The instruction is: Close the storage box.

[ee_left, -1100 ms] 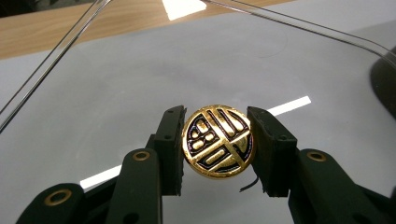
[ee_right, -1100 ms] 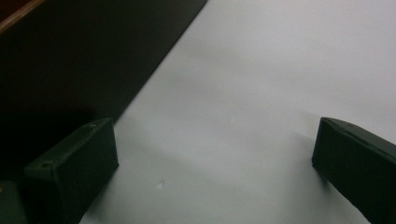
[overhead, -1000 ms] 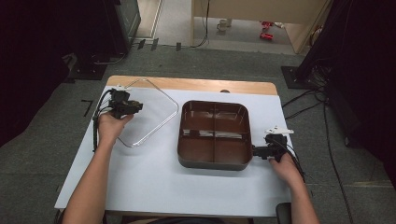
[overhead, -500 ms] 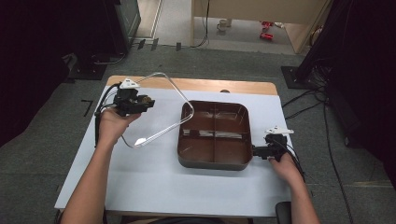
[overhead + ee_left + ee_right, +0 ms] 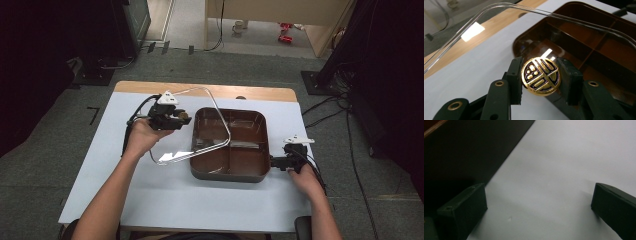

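Your right gripper [image 5: 274,161] rests low on the table [image 5: 200,200], jaws spread wide with nothing between, at the brown compartment tray's [image 5: 230,172] four o'clock corner. Your left gripper [image 5: 184,119] clamps the clear lid's [image 5: 220,117] gold knob [image 5: 540,76], tilting it over the tray's nine o'clock side.

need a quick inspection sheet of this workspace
surface: pale table, wooden strip along the far edge
job's things: clear lid held tilted by its gold knob, partly over the brown divided tray
clutter: nothing seen
grippers: left gripper shut on the knob; right gripper open at the tray's right edge
cables: black cable trails from each gripper; more on the floor at right
surroundings: grey carpet, dark curtains, wooden furniture behind
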Demonstrator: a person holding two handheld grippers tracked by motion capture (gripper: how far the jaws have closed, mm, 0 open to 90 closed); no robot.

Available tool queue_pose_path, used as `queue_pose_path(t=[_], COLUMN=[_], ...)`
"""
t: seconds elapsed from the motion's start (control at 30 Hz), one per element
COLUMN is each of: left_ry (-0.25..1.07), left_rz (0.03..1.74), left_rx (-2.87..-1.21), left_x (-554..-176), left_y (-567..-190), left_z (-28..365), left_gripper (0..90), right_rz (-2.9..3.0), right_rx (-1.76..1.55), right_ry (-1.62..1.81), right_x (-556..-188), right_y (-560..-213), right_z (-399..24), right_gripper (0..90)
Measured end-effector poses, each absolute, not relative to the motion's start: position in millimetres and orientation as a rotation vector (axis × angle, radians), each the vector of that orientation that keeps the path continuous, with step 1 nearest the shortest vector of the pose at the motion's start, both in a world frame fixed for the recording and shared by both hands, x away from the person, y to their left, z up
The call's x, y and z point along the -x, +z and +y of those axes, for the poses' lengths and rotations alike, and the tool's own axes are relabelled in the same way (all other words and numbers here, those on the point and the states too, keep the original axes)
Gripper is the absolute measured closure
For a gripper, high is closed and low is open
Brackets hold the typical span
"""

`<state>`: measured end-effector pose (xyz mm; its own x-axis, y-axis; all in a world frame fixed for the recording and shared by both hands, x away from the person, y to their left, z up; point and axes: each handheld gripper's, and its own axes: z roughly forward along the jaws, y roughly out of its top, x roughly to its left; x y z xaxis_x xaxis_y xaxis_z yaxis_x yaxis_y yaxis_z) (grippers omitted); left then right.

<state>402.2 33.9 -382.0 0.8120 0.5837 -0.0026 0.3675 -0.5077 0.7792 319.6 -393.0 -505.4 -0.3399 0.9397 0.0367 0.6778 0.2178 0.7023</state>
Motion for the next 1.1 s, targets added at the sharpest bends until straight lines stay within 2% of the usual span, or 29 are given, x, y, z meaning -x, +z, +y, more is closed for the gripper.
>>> queue_pose_path(t=[0.4, 0.83, 1.1], left_ry=[0.247, 0.164, 0.103], left_rz=[0.491, 0.362, 0.307], left_rx=[-2.235, -2.271, -2.313], left_x=[-402, -401, -407], left_y=[-388, -390, -404], left_z=[-22, -59, -81], left_gripper=[59.7, 59.7, 59.6], right_rz=[2.101, 2.101, 2.1], right_rx=[-1.497, -1.497, -1.497], right_ry=[0.895, 0.895, 0.894], right_x=[-320, -320, -320], right_y=[-505, -505, -505], right_z=[-393, -393, -393], right_gripper=[0.0, 0.0, 0.0])
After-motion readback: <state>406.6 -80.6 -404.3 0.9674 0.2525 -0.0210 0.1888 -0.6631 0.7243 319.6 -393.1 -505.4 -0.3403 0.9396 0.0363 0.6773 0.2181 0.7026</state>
